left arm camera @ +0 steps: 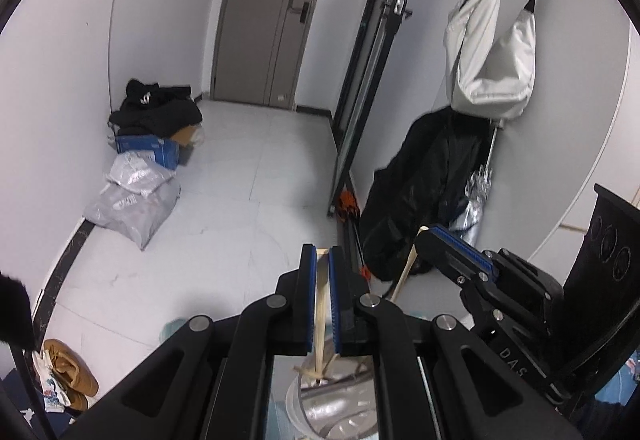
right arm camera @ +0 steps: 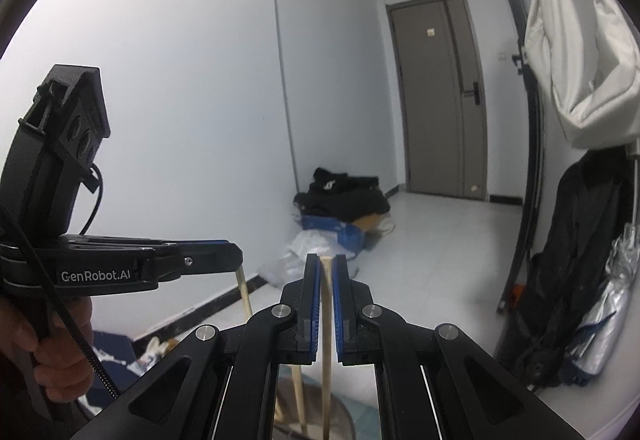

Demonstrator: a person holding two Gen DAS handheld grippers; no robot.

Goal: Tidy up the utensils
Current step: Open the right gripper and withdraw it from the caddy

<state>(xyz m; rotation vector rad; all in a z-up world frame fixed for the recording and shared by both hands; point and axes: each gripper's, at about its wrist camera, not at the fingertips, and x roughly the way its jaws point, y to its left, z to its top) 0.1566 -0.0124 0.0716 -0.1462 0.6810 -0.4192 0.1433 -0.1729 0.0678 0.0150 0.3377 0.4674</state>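
L claw (left arm camera: 320, 260) clamped on wooden utensil (left arm camera: 320, 304), R claw (right arm camera: 327, 268) clamped on wooden stick (right arm camera: 327, 320), both over metal container (left arm camera: 340, 416)

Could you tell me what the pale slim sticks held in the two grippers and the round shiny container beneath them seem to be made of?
The pale slim stick in the left gripper and the one in the right gripper look like unfinished wood or bamboo: matte, beige, no gloss. The round shiny container looks like polished metal, probably stainless steel, judging by its mirror-like reflections.
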